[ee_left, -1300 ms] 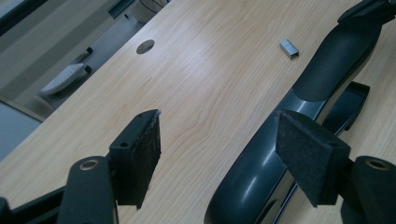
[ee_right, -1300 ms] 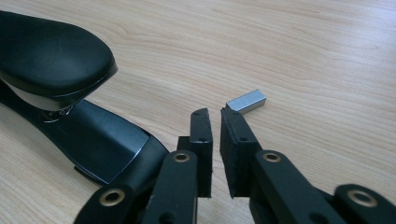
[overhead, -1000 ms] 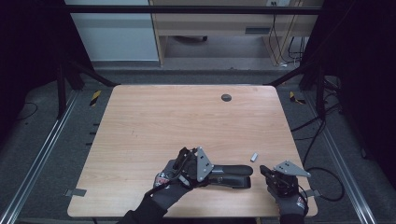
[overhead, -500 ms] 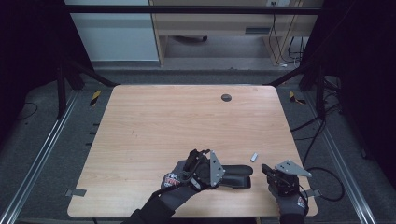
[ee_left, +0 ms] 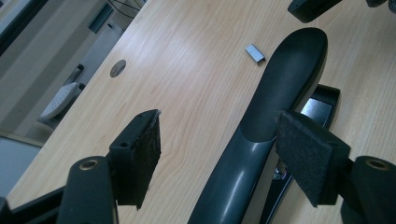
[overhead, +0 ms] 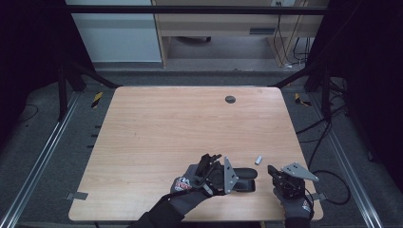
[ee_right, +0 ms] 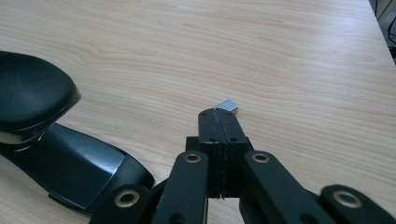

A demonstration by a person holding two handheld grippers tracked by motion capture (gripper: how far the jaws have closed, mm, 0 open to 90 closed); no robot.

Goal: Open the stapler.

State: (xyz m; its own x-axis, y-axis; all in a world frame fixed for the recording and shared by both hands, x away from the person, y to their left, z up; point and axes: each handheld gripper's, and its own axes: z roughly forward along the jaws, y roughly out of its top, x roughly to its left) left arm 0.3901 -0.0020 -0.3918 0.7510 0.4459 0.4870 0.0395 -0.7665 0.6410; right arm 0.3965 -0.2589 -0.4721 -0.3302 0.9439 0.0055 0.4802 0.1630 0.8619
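On the light wooden tabletop [overhead: 157, 137] lies a black plastic stapler [ee_left: 271, 107] between the wide-open left gripper [ee_left: 219, 154] jaws, untouched, while the right gripper [ee_right: 219, 114] is fully closed, empty, near a small metal staple strip [ee_right: 229, 106].

No text, brand, number or sign can be read anywhere. The gloves [overhead: 186, 184] carry red-and-white logo patches on their cuffs, too small and blurred to make out. The black stapler [ee_left: 261, 140] shows no legible marking.
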